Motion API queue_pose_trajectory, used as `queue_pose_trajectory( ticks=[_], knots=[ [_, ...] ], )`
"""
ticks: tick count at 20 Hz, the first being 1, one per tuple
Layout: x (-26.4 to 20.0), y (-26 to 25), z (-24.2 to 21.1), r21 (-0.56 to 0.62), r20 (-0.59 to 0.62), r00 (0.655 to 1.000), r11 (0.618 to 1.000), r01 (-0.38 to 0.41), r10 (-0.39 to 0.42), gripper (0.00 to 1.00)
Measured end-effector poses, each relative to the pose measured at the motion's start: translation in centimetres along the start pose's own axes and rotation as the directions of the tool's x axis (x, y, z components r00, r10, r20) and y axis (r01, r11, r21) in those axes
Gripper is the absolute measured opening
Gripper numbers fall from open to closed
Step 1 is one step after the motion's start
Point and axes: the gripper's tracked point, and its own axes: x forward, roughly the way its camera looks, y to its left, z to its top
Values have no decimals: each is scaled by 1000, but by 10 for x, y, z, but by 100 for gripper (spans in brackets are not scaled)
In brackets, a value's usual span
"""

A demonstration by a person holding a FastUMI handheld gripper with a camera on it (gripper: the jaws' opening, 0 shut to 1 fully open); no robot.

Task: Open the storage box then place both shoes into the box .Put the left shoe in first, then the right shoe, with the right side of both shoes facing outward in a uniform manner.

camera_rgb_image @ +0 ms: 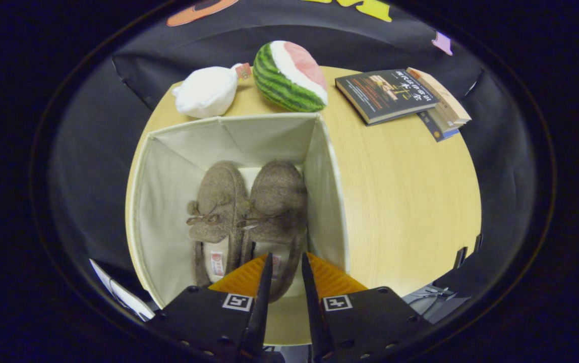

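An open cream fabric storage box stands on the round wooden table. Two brown felt shoes lie side by side on its floor, toes pointing away from me. One shoe is on the left and the right-hand shoe lies close to the box's right wall. My gripper reaches down into the box over the near edge. Its fingers stand only a narrow gap apart, with the heel rim of the right-hand shoe between them. The near parts of both heels are hidden behind the fingers.
Beyond the box lie a watermelon-slice plush and a white pouch. A stack of books sits at the table's far right. Bare tabletop stretches to the right of the box.
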Motion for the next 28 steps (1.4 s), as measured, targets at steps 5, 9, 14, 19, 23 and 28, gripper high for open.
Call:
queue_pose_trajectory(
  ticks=[5, 9, 14, 19, 23, 28],
  knots=[
    [-43, -10, 16, -72, 129, 990, 996, -52, 61, 71],
    [-89, -41, 41, -78, 311, 947, 995, -59, 81, 91],
    [-179, -80, 78, -134, 599, 787, 988, -82, 147, 97],
    [-270, -129, 85, -127, 768, 623, 989, -77, 147, 97],
    [-329, -155, 86, -138, 850, 505, 988, -66, 153, 96],
    [-382, -189, 93, -78, 949, 300, 995, -68, 95, 96]
  ],
)
